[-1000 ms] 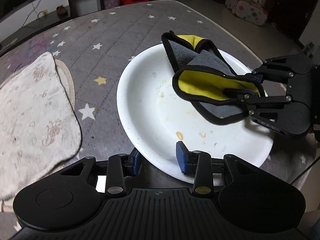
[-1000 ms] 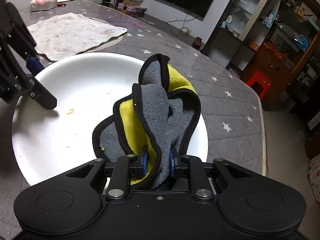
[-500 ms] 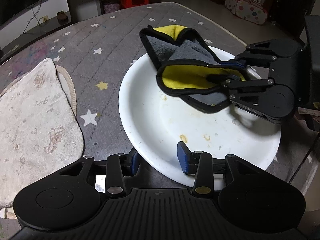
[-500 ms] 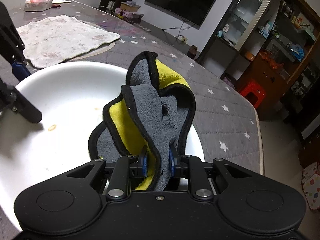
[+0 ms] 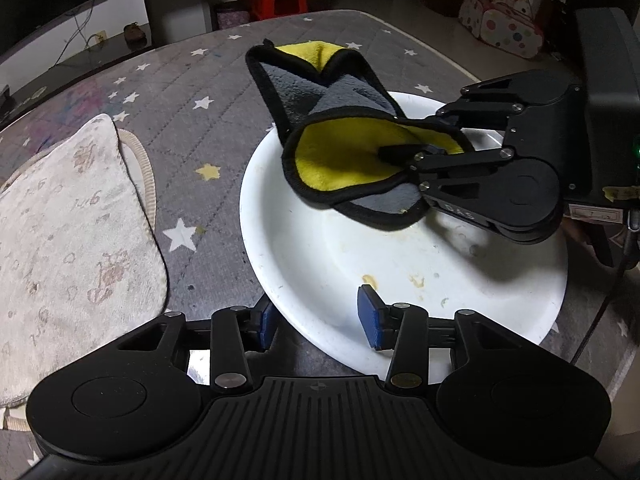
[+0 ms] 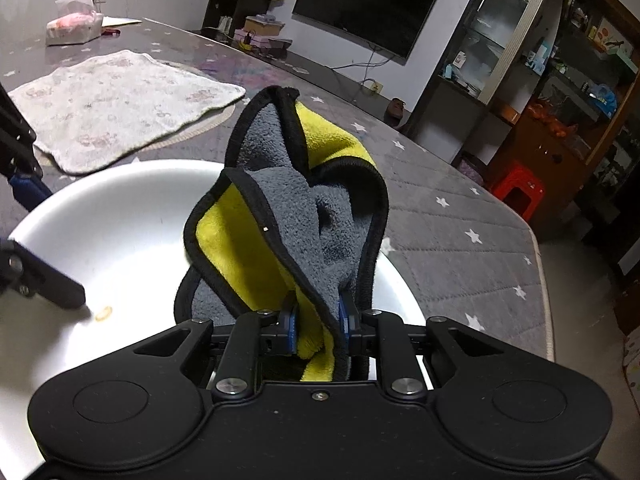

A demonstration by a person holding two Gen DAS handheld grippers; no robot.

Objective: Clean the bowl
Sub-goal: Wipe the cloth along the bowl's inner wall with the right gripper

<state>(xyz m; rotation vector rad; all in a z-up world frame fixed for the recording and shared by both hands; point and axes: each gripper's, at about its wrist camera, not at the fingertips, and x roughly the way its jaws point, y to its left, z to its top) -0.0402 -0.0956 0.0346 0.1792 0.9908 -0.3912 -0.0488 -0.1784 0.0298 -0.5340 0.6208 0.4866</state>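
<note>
Left wrist view: my left claw [image 5: 316, 320] straddles the near rim of the white bowl [image 5: 280, 280], its jaws having just been opening, blue pads clear of the rim, while my right claw [image 5: 404, 152] pinches the yellow-and-grey cloth [image 5: 340, 160] above the bowl. Yellowish food specks [image 5: 370, 280] remain inside, so I judge wiping unfinished. Bowl sits on a grey star-patterned table cover [image 5: 200, 80] beside a pale towel [image 5: 60, 220]; beyond are a television [image 6: 364, 4] and red stool [image 6: 520, 188].

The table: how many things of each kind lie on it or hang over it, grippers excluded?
White bowl: 1
Yellow and grey cloth: 1
Pale patterned towel: 1
Woven mat under the towel: 1
Tissue pack: 1
Total: 5
</note>
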